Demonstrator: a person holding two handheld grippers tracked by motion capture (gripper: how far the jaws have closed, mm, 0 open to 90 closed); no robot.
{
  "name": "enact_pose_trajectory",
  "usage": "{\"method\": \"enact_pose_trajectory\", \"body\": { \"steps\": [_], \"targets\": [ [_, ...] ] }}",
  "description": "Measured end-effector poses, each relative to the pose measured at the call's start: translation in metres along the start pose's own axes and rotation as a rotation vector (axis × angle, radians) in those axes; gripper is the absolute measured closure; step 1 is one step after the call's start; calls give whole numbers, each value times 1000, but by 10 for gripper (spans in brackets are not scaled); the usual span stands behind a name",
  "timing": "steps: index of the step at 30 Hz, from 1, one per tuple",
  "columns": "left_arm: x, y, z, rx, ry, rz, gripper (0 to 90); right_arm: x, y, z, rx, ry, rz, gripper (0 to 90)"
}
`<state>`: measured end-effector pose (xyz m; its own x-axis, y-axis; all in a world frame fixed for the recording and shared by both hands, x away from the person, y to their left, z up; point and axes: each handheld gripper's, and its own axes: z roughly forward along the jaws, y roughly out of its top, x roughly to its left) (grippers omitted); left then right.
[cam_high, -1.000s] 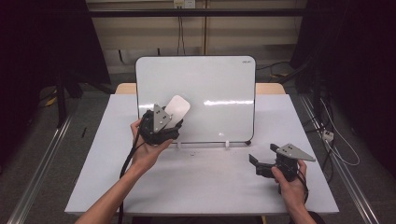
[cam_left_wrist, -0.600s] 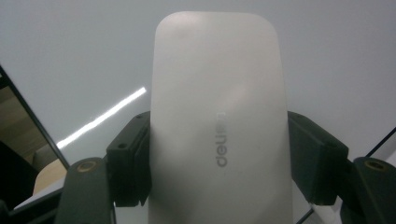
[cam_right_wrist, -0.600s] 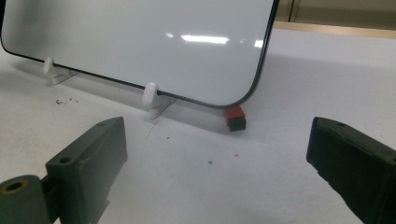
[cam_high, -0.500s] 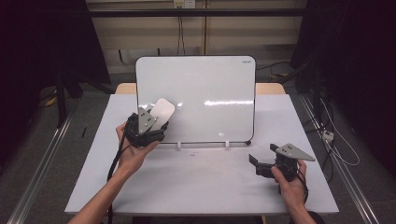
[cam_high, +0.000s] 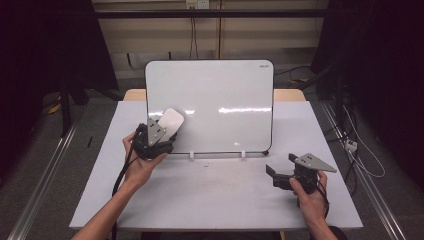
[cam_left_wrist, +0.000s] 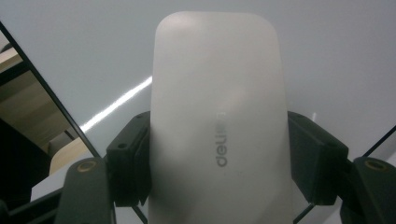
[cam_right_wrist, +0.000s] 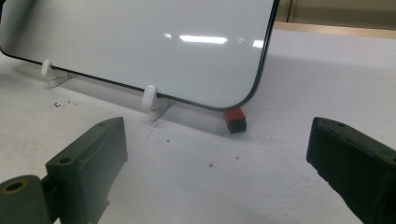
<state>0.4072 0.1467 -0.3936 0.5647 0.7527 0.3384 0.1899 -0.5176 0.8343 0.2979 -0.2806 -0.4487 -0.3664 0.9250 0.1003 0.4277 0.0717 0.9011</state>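
A white whiteboard stands tilted on two small white feet at the back of the table. My left gripper is shut on a white eraser and holds it against the board's lower left corner. In the left gripper view the eraser sits lengthwise between both jaws, with grey lettering on its back and the whiteboard behind it. My right gripper is open and hovers low over the table at the right front, jaws pointing left. The right gripper view shows the whiteboard past the spread jaws.
A small red and black block lies on the white table under the board's right lower corner. White support feet hold the board's bottom edge. Dark specks dot the table in front of the board. Cables hang off the right side.
My left gripper has carried the eraser leftward and down across the board to its lower left corner. The right gripper has stayed put.
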Motion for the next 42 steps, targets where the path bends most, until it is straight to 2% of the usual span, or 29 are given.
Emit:
{"method": "enact_pose_trajectory", "body": {
  "steps": [6,10,12,17,29,34,37,39,40,42],
  "targets": [
    [7,-8,8,39,14,14,313,1,0,0,2,1,1,52],
    [4,-14,12,58,30,41,313,0,0,-1,0,-2,-5,52],
    [1,-14,13,52,44,35,312,0,0,-1,-1,-1,-3,52],
    [-2,-13,14,69,63,56,311,0,0,-1,-1,-5,-3,52],
    [-5,-13,15,88,59,62,305,0,-1,-4,-5,4,-18,52],
    [-3,-12,12,90,32,38,281,0,-1,-4,-4,0,-17,51],
    [-4,-10,12,94,19,28,212,0,-1,-4,-3,-3,-17,51],
    [-3,-10,12,79,2,-5,186,0,-1,-4,0,-3,-15,50],
    [-1,-9,11,82,-17,-13,172,0,-1,-4,1,-4,-17,50],
    [0,-7,10,75,-27,-26,155,0,-1,-5,0,-4,-21,50]
  ]
}}
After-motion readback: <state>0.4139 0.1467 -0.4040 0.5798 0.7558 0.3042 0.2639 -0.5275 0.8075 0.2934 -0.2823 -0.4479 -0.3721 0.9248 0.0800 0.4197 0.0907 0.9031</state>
